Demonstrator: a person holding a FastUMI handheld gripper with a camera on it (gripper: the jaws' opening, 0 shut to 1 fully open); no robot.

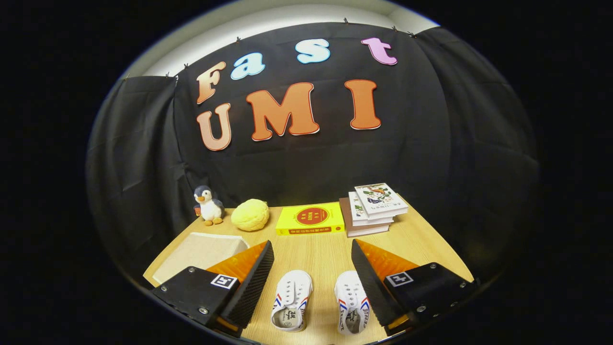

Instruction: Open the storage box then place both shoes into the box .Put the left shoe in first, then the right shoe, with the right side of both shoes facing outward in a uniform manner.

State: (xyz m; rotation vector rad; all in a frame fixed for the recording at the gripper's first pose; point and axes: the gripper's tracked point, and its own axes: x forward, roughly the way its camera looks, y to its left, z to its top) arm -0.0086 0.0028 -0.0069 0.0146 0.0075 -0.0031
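Observation:
Two small white canvas shoes with red and blue side stripes lie on the wooden table, toes pointing away from me. The left shoe and the right shoe sit side by side between my fingers, a little apart from each other. My gripper hovers above them, open wide, with nothing held. The right shoe lies close by the right finger. A beige storage box with its lid closed sits on the table beyond the left finger.
Along the back of the table stand a plush penguin, a yellow round plush, a yellow book and a stack of books. Black cloth walls close in behind and on both sides.

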